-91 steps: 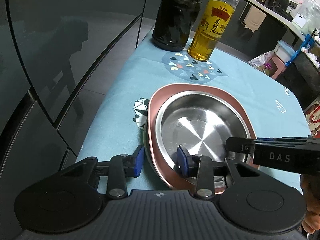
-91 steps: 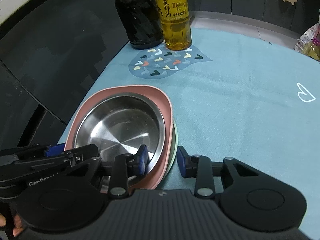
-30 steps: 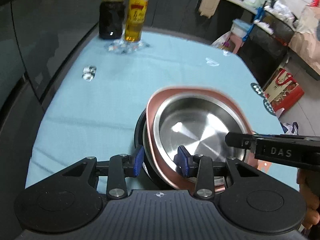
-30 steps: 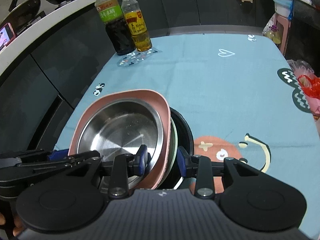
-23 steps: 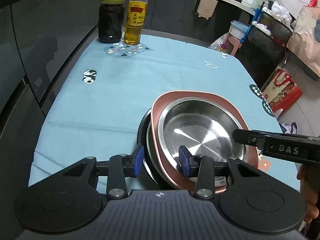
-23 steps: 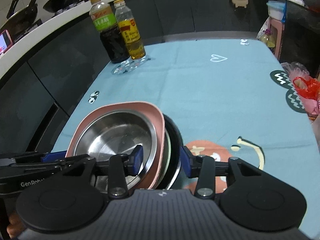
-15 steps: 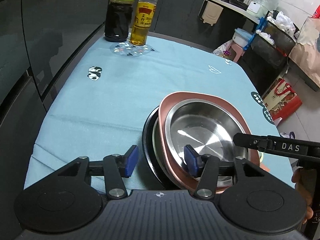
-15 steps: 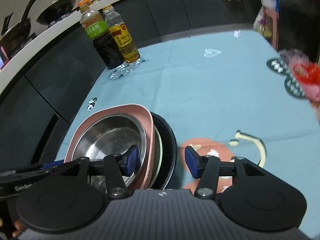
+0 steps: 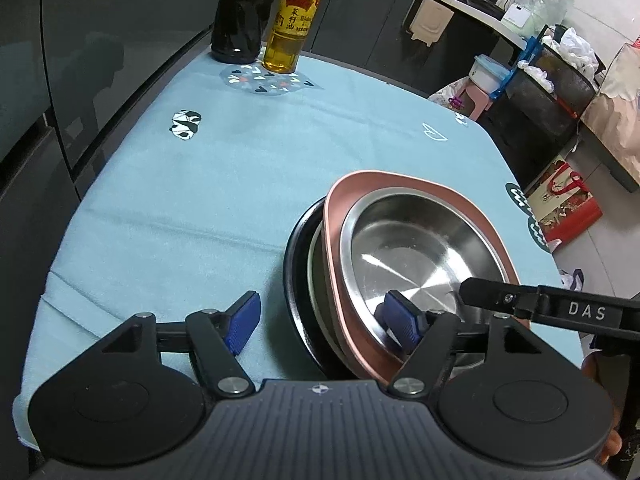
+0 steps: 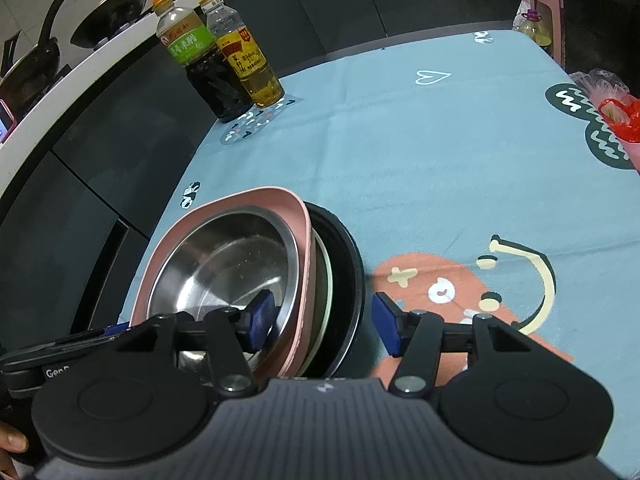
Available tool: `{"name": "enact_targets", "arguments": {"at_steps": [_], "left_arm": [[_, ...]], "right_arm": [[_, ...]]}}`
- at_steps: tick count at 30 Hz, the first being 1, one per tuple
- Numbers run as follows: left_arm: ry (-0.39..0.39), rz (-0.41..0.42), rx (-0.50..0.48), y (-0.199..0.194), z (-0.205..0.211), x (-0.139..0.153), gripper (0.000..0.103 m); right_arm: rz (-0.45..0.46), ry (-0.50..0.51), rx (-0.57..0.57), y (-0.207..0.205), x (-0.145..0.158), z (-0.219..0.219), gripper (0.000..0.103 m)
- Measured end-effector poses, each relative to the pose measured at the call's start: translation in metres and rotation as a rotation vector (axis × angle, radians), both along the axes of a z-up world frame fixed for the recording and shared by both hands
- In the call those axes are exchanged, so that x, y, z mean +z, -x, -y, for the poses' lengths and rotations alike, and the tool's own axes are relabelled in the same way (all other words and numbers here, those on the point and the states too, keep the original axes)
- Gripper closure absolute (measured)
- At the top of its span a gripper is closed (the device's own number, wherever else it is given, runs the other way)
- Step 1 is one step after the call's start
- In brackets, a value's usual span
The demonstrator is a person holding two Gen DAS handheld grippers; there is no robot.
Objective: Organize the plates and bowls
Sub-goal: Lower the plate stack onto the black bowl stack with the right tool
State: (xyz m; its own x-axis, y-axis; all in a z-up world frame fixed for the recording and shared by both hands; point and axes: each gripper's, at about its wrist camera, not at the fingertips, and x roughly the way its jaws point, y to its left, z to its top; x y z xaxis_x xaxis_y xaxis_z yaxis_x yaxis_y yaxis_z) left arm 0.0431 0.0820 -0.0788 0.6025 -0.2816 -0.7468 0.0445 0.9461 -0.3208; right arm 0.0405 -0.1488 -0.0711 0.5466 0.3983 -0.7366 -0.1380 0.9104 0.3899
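A stack stands on the blue tablecloth (image 9: pixel 240 168): a steel bowl (image 9: pixel 416 248) in a pink plate (image 9: pixel 404 180), on a pale green plate (image 9: pixel 314 256), in a black dish (image 9: pixel 294 248). The stack also shows in the right wrist view, with steel bowl (image 10: pixel 224 264), pink plate (image 10: pixel 248 196) and black dish (image 10: pixel 348 264). My left gripper (image 9: pixel 324 316) is open, its fingers astride the stack's near left rim. My right gripper (image 10: pixel 324 316) is open, its fingers astride the stack's right rim.
A dark sauce bottle (image 9: pixel 244 8) and a yellow oil bottle (image 9: pixel 292 16) stand at the far end of the table; both also show in the right wrist view (image 10: pixel 216 64). Dark cabinet fronts (image 9: pixel 80 60) run along the left. A red bag (image 9: pixel 564 204) sits on the floor to the right.
Both grippers carried the stack back toward the near end of the table and lowered it into the black dish. Both jaws have widened and let go of the rim.
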Motion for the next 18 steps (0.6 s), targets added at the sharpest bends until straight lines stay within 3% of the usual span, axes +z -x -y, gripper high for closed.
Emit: {"name": "enact_targets", "arguments": {"at_steps": [18], "left_arm": [[0.110,-0.028,-0.039,-0.0071,-0.0003,-0.0104,0.033]], "right_arm": [[-0.008,-0.039,-0.004,-0.0007,-0.0025,0.0031,0.053]]}}
